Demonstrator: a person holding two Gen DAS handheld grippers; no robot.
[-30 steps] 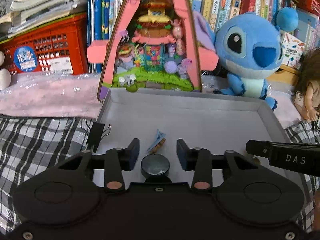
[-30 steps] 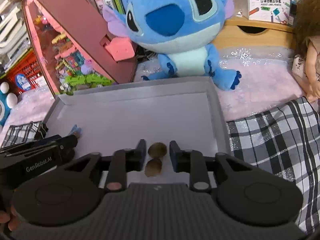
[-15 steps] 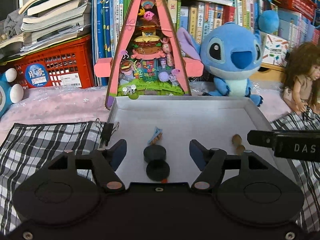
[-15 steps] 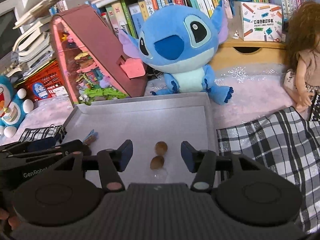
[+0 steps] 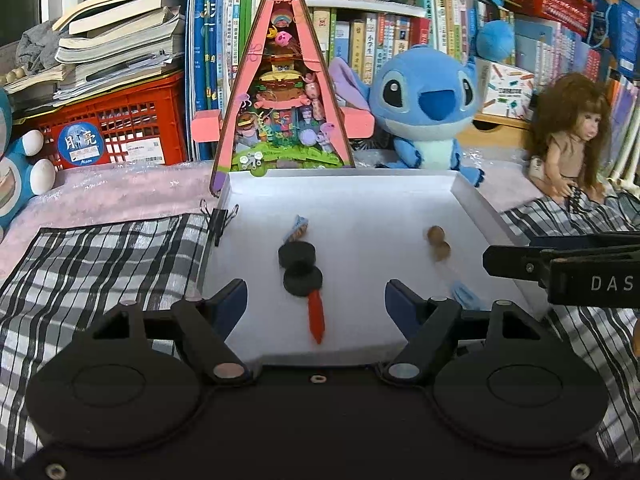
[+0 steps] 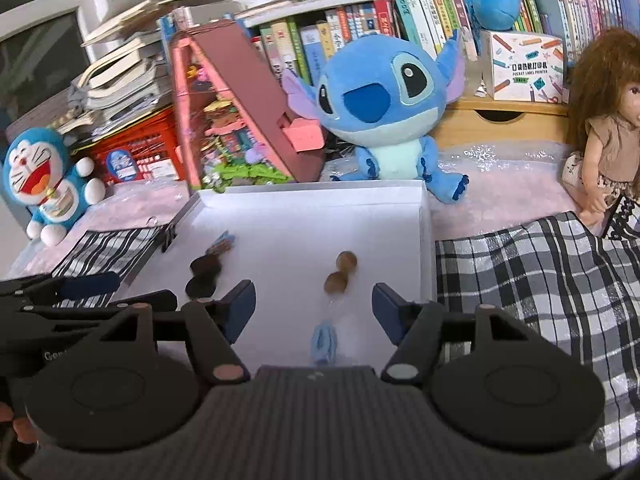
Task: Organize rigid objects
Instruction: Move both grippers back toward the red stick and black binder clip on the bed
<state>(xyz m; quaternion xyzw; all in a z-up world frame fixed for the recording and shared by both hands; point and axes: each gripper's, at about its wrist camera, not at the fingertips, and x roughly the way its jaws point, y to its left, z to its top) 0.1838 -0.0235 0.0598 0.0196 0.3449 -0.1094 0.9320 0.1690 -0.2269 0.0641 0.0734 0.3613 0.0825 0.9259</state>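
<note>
Bright, even indoor light, soft shadows, strong fisheye bending at edges — slight motion blur, dark vignetted corners.

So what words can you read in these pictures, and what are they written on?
"DAS": on the right gripper, cut off at the picture's edge.
"POCKET LABEL PRINTER": on the white box beside the blue plush toy, under Chinese characters too small to read.
"月亮" and "Moon": on the round blue sticker on the red crate.
Book spines: too small and blurred.
</note>
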